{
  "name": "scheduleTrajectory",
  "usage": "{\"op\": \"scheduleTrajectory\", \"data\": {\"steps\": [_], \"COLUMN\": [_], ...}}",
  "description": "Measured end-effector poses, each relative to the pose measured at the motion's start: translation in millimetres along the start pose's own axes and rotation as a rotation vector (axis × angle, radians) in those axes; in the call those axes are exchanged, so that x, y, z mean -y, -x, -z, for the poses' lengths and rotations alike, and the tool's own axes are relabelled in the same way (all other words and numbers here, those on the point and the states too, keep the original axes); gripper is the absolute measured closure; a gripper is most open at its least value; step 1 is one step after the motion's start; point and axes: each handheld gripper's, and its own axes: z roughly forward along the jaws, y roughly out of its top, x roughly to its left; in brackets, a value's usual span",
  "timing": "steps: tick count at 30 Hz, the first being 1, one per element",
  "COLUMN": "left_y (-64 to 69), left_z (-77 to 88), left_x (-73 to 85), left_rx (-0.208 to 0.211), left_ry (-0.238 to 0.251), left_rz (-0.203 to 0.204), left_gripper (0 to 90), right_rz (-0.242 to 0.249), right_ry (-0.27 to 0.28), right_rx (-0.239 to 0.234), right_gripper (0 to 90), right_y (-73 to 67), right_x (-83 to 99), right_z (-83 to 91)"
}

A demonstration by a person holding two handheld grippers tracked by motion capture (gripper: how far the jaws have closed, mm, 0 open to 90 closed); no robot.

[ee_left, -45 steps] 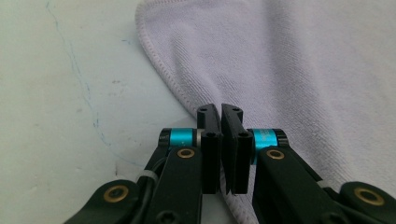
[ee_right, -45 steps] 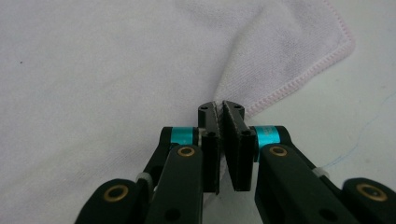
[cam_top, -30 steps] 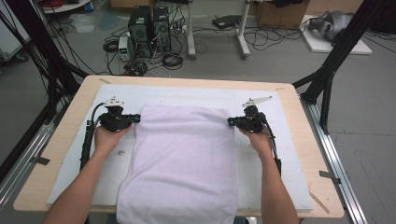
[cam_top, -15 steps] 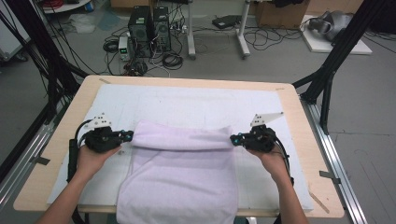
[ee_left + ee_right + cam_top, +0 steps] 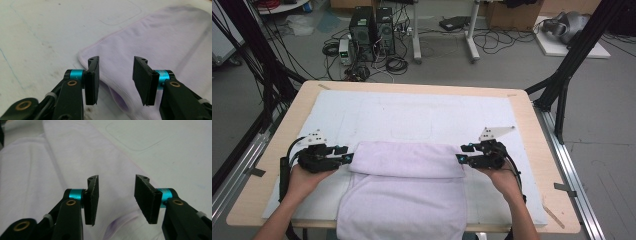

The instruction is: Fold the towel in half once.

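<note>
**Towel folded over, both grippers let go**

The lilac towel (image 5: 404, 187) lies on the white mat (image 5: 422, 115) at the near side of the table (image 5: 532, 130), its far part folded back toward the person so a doubled band runs across it from left to right; the near end hangs over the table edge. The left gripper (image 5: 346, 157) sits at the band's left end, the right gripper (image 5: 460, 157) at its right end. Both have just been opening, and their jaws now stand apart. In each gripper view the folded edge (a soft rounded roll) lies below and between the jaws, the pads clear of the cloth. A hand (image 5: 304, 177) holds each gripper low over the mat.
</note>
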Motion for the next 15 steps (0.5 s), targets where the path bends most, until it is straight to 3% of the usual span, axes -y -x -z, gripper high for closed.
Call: {"op": "scheduleTrajectory", "data": {"steps": [2, 7, 8, 10, 12, 15], "left_y": [-5.5, -21.3, -23.0, -25.7, -27.3, -25.5], "left_z": [-10.7, -41.4, -46.4, -55.6, -64.6, -65.5], "left_x": [-4.4, -5.2, -5.2, -5.3, -3.6, -3.0], "left_rx": [-0.018, -0.023, -0.027, -0.044, -0.085, -0.131], "left_ry": [-0.015, -0.028, -0.032, -0.059, -0.122, -0.131], "left_rz": [-0.003, 0.065, 0.073, 0.071, 0.060, 0.045], "left_gripper": [57.0, 57.4, 57.5, 57.5, 58.4, 68.6], "right_rz": [-0.004, -0.070, -0.073, -0.084, -0.086, -0.057], "right_ry": [-0.020, -0.037, -0.059, -0.093, -0.111, -0.146], "right_rx": [0.015, 0.005, 0.027, 0.054, 0.070, 0.086], "right_gripper": [51.8, 51.0, 51.1, 52.0, 53.3, 62.9], "right_y": [7.2, 27.1, 29.9, 35.0, 38.5, 36.9], "right_x": [-6.3, -5.0, -3.4, 0.6, 3.4, 4.7], "right_z": [-9.9, -37.2, -41.8, -49.5, -54.8, -62.7]}}
